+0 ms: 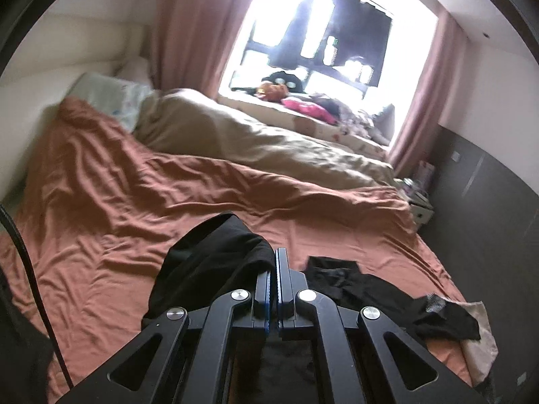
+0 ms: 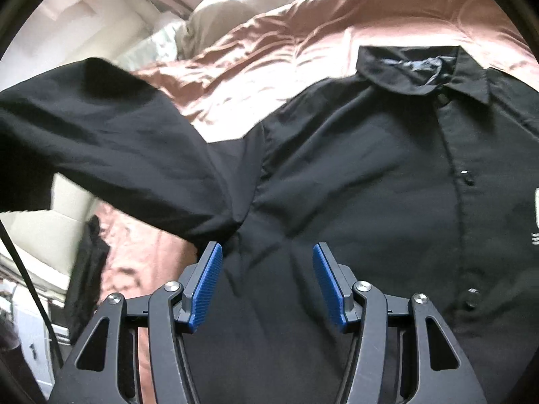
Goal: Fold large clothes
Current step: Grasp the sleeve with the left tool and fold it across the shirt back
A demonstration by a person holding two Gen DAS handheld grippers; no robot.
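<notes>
- My left gripper (image 1: 274,269) has its jaws pinched fully together on a fold of black cloth, which I take to be the sleeve (image 2: 101,141) of the black button-up shirt (image 2: 370,175); the fabric bunches over the left finger and hangs off it.
- In the right wrist view that sleeve is lifted off the bed and stretches out to the left of the shirt body, with the armpit seam just ahead of my right gripper's left pad.
- My right gripper (image 2: 267,279) stands about half open over the shirt's chest, near the armpit, tilted down at it. Nothing is between the blue pads (image 2: 207,286); I can't tell whether the tips touch the cloth.
- The shirt lies front up on the rust-brown bedsheet (image 1: 118,175), collar (image 2: 421,70) toward the far side, button placket running down the right of the view.
- A second dark garment (image 1: 370,293) lies crumpled on the sheet to the right, untouched.
- I judge the step in hand to be the sleeve fold: carrying the left sleeve across the body.
- Next, I'd pin the shoulder line with the right gripper, then lay the sleeve flat across the chest without dragging the body out of square.
</notes>
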